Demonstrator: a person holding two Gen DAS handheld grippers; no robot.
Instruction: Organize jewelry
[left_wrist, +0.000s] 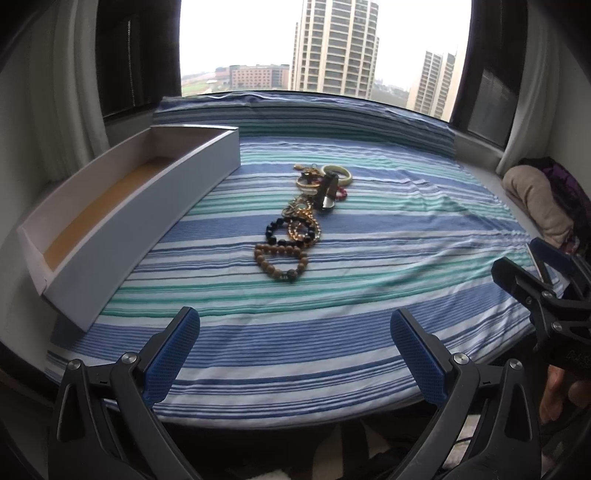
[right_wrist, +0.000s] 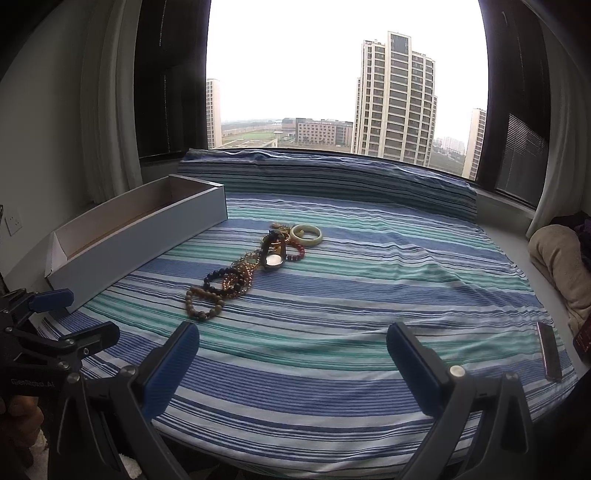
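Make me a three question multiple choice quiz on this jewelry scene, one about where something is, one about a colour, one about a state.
1. Where does the white box lie relative to the jewelry pile?
A. left of it
B. right of it
C. on top of it

2. What colour are the pads on the left gripper?
A. red
B. blue
C. yellow

3. What is inside the box?
A. every bracelet
B. the watch
C. no jewelry that shows

Answers: 1 A, the box runs along the striped cloth's left edge. 2 B, both pads look blue. 3 C, only its bare brown floor shows.
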